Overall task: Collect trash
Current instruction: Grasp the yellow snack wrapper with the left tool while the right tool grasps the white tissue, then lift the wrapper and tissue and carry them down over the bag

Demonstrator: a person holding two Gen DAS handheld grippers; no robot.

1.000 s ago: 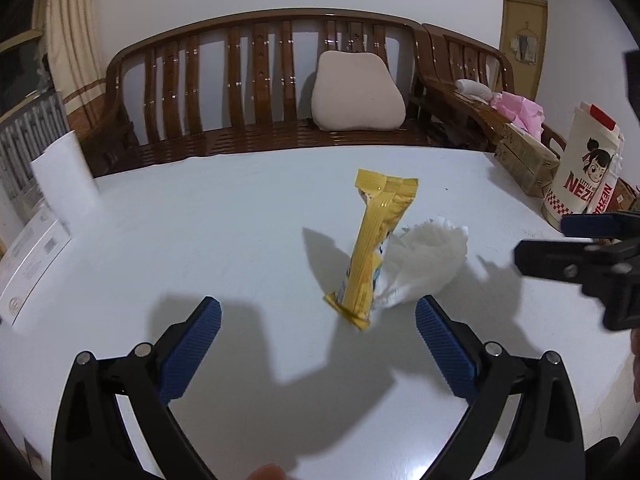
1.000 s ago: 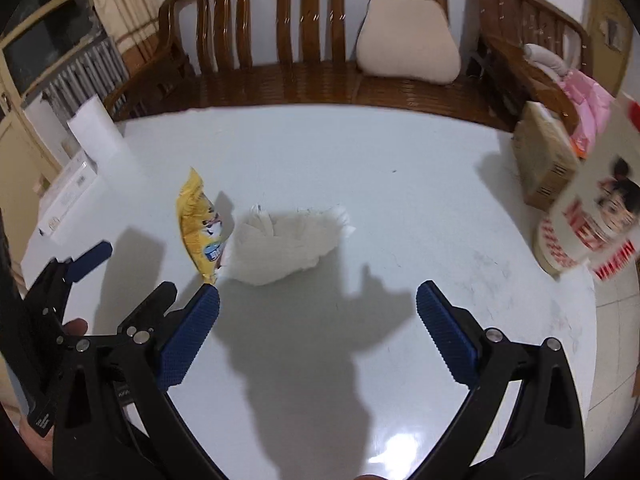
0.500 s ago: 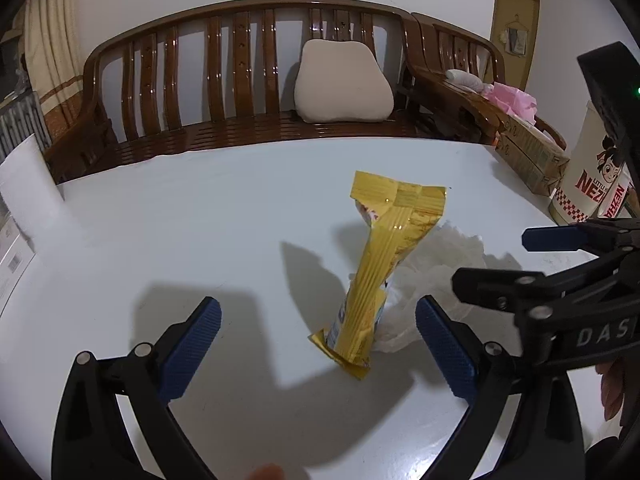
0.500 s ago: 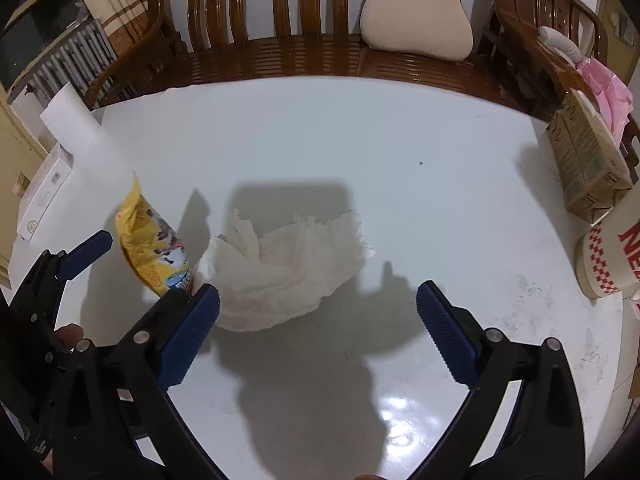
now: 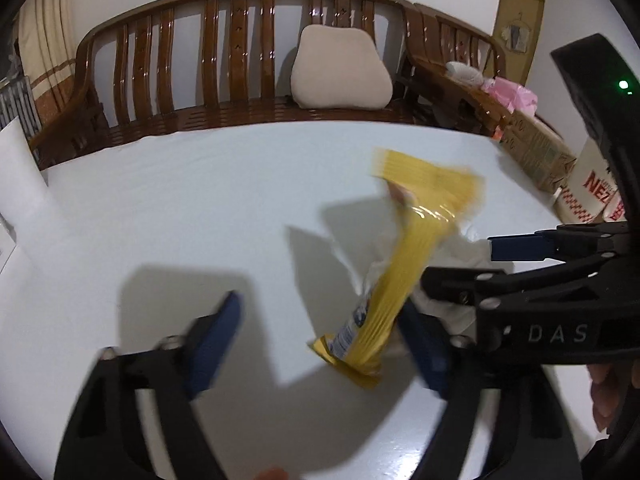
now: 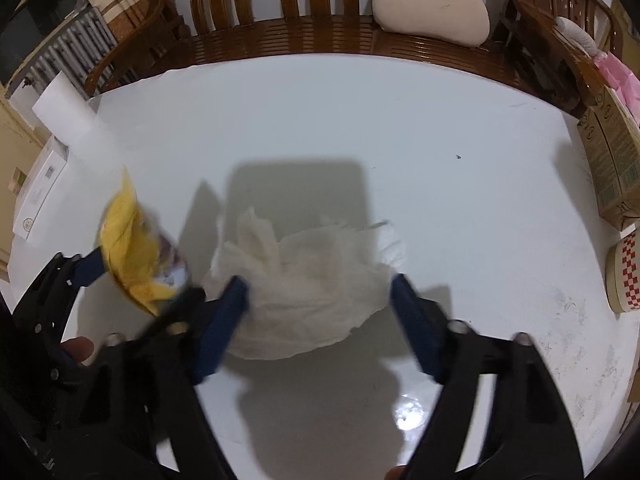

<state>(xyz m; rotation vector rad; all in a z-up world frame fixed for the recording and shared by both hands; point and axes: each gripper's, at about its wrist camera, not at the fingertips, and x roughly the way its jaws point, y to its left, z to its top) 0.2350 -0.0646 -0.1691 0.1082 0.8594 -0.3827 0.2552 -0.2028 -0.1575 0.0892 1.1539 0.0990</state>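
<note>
A: Lying on the white table (image 6: pixel 460 128) are two bits of trash: a crumpled white tissue (image 6: pixel 304 280) and a yellow snack wrapper (image 5: pixel 400 264).

B: Where do they sit relative to each other?

A: Side by side and touching, as far as the left wrist view shows. The wrapper stands tilted, its crimped bottom end on the table and its wider top leaning up and away toward the bench.

B: And the grippers?

A: The right gripper (image 6: pixel 318 308) is spread wide, its blue pads on either side of the tissue; the left pad seems to touch the tissue's edge, though blur makes that unsure. The left gripper (image 5: pixel 320 344) is also spread, with the wrapper's lower end between its fingers, close to the right one. Both are motion-blurred.

B: Do the two tools meet?

A: They sit very close; in the left wrist view the right gripper's black frame crosses just behind the wrapper.

B: What surrounds them?

A: A wooden bench (image 5: pixel 240 92) with a beige cushion (image 5: pixel 340 72) behind the table, a cardboard box (image 6: pixel 612 164) and a red-checked paper cup (image 6: pixel 624 276) off the table's right edge, and a white box (image 6: pixel 38 192) at the left.
</note>
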